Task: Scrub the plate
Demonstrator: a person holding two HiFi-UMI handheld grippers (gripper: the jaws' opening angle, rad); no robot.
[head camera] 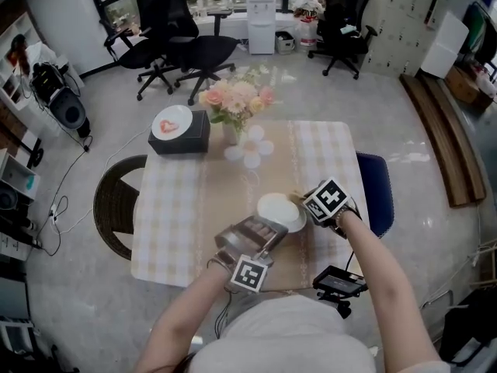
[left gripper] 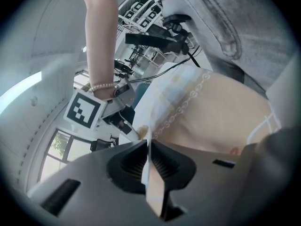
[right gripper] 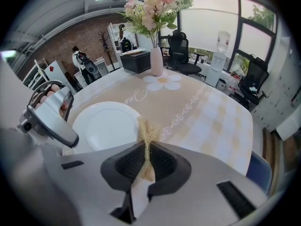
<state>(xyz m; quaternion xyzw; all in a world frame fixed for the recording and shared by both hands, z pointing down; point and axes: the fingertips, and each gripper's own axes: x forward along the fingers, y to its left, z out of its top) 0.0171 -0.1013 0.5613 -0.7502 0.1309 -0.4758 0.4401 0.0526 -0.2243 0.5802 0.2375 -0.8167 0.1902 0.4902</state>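
**A:** What can go wrong here, biggest thing first?

**B:** The table (head camera: 171,208) has a loose checked cloth on it. The plate (head camera: 279,208) sits on that cloth near the front edge, right in front of the person. If they scrub hard sideways, I'd guess the cloth bunches up or creeps, and everything on it goes along for the ride.

**A:** Is the vase of flowers (head camera: 233,103) in danger?

**B:** It's well apart from the plate, at the far side. It only gets in trouble if the cloth really drags.

**A:** And the plate itself?

**B:** The left gripper (left gripper: 149,147) has its jaws closed on the plate's thin left rim. That's a tiny pinch on something smooth. Push down on the far side and I think the plate could pivot or pop out of the pinch, then skid toward the near edge.

**A:** What about the right one?

**B:** The right gripper (right gripper: 146,157) is clamped on a tan fibrous scrub pad (right gripper: 146,133), with just a little tuft poking out past the jaws at the plate's right rim. That's the smallest worry. With so little pad showing, a steep angle could put the hard jaw tips on the plate instead of the pad. A snag could also tug the pad loose.
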